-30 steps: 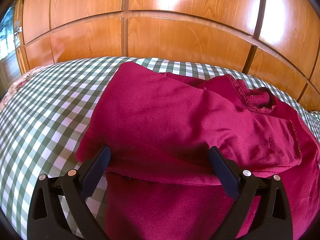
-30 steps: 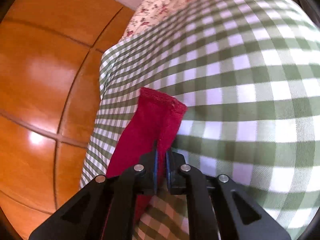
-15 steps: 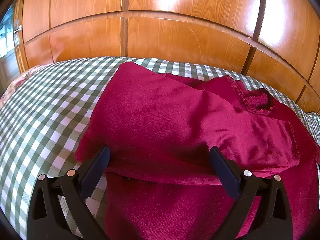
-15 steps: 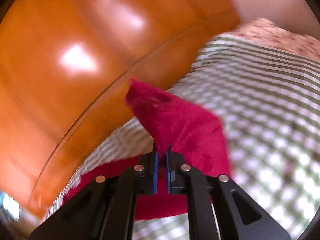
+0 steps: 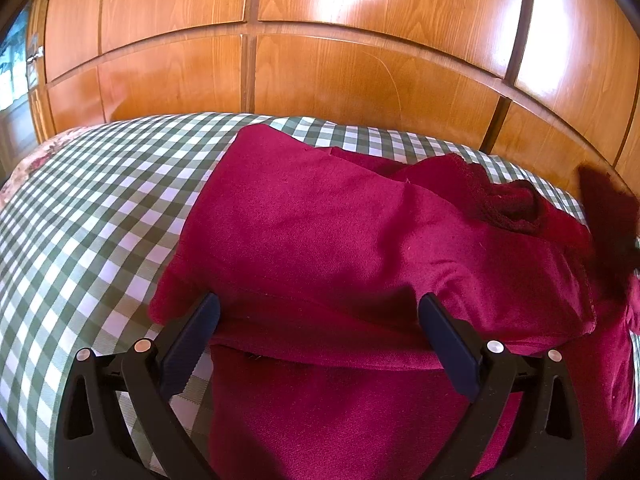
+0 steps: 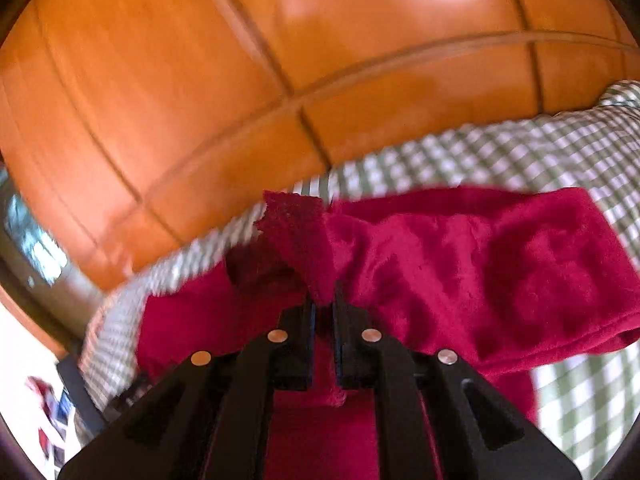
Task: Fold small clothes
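The left wrist view shows a dark red sweater [image 5: 320, 220] lying on a bed's green-and-white checked cover [image 5: 100, 200], in front of a wooden wardrobe [image 5: 320, 72]. One part is already laid over the body. The left tongs [image 5: 318, 308] are spread wide and set at the near edge of that laid-over part, with nothing pinched between them. In the right wrist view the right tongs [image 6: 322, 304] are pinching the sleeve [image 6: 480, 264] just behind its ribbed cuff [image 6: 296, 216], and their jaws are beginning to part with the cloth between them. The step in hand is judged to be the laying of this sleeve across the body. It is best done if the sleeve is lowered flat and straight before the pinch is let go, the cuff kept inside the body's outline, and the earlier fold held down by the left tongs so that it is not dragged. The sweater's long axis appears to run from the near edge away towards the wardrobe, with the neck opening at the far right; the sleeve is stretched across the right wrist view, cuff towards the left.
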`<state>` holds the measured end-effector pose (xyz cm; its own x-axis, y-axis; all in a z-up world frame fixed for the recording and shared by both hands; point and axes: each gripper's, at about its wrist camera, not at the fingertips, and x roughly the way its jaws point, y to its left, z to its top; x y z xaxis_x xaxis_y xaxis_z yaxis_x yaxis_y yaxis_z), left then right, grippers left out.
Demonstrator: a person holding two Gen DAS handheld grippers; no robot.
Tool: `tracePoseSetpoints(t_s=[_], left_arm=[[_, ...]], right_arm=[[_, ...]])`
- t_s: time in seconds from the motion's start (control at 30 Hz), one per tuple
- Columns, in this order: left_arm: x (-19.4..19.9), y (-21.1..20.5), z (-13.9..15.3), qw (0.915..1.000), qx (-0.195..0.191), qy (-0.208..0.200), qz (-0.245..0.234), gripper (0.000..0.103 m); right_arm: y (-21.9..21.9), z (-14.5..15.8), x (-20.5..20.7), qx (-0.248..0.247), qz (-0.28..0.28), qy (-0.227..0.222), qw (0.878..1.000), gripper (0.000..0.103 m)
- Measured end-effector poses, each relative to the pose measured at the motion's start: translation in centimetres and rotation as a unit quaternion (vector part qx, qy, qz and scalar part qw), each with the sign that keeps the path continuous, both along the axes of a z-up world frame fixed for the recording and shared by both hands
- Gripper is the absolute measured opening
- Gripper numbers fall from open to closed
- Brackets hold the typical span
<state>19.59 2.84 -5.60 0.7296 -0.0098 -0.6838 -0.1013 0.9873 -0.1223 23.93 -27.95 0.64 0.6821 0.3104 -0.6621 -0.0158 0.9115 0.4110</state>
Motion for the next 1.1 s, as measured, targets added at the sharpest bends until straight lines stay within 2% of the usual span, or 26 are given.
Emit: tracePoseSetpoints(t_s=[0.03, 0.07, 0.1, 0.13, 0.2, 0.23, 0.27, 0.4, 0.47, 0.53, 0.6, 0.77, 0.83, 0.9, 1.0, 1.1], left_arm=[[0.0, 0.0, 0.0, 1.0, -0.001, 0.0, 0.0, 0.098], [0.1, 0.0, 0.0, 1.0, -0.002, 0.0, 0.0, 0.098], [0.1, 0.1, -0.1, 1.0, -0.002, 0.0, -0.001, 0.098], [0.1, 0.1, -0.1, 1.0, -0.003, 0.0, -0.001, 0.098], [0.1, 0.1, -0.1, 1.0, -0.003, 0.0, -0.001, 0.098], [0.1, 0.1, -0.1, 1.0, -0.002, 0.001, -0.001, 0.099], [0.1, 0.1, -0.1, 1.0, -0.002, 0.001, -0.002, 0.099], [0.0, 0.2, 0.0, 1.0, -0.006, -0.004, -0.002, 0.099], [-0.5, 0.3, 0.5, 0.9997, -0.011, -0.02, 0.0, 0.099], [-1.2, 0.4, 1.3, 0.999, -0.022, -0.038, -0.005, 0.099], [-1.5, 0.1, 2.3, 0.9983, -0.04, -0.038, -0.018, 0.098], [-1.7, -3.3, 6.2, 0.9876, -0.118, -0.041, -0.095, 0.096], [-0.7, -5.6, 6.9, 0.9821, -0.132, -0.024, -0.133, 0.085], [1.4, -8.5, 6.5, 0.9718, -0.159, 0.02, -0.173, 0.081], [4.6, -11.7, 4.5, 0.962, -0.183, 0.087, -0.183, 0.076], [7.3, -13.6, 1.9, 0.9529, -0.202, 0.148, -0.171, 0.064]], right_arm=[[0.5, -0.8, 0.3, -0.018, 0.009, 0.015, 1.0, 0.02], [1.1, -1.7, 0.4, -0.037, 0.019, 0.031, 0.999, 0.049], [1.5, -2.3, 0.2, -0.044, 0.026, 0.034, 0.998, 0.059], [1.5, -2.8, -0.4, -0.051, 0.038, 0.025, 0.998, 0.062], [1.5, -2.5, -1.7, -0.08, 0.046, 0.008, 0.996, 0.077], [1.6, -2.1, -2.6, -0.09, 0.042, -0.001, 0.995, 0.089], [1.2, -1.5, -3.7, -0.107, 0.031, -0.019, 0.994, 0.094], [-0.1, -0.8, -6.4, -0.199, -0.033, -0.049, 0.978, 0.101], [-1.2, -1.3, -7.0, -0.23, -0.084, -0.043, 0.969, 0.101], [-2.9, -2.0, -7.1, -0.222, -0.133, -0.024, 0.966, 0.101], [-4.2, -2.8, -7.0, -0.214, -0.176, 0.0, 0.961, 0.101], [-6.3, -3.5, -7.1, -0.195, -0.212, 0.027, 0.957, 0.101], [-6.0, -3.6, -6.9, -0.202, -0.21, 0.031, 0.956, 0.101], [-5.7, -3.6, -6.9, -0.214, -0.209, 0.031, 0.954, 0.101], [-5.5, -3.7, -6.7, -0.222, -0.211, 0.03, 0.951, 0.101], [-5.6, -3.8, -6.6, -0.223, -0.212, 0.031, 0.951, 0.101]])
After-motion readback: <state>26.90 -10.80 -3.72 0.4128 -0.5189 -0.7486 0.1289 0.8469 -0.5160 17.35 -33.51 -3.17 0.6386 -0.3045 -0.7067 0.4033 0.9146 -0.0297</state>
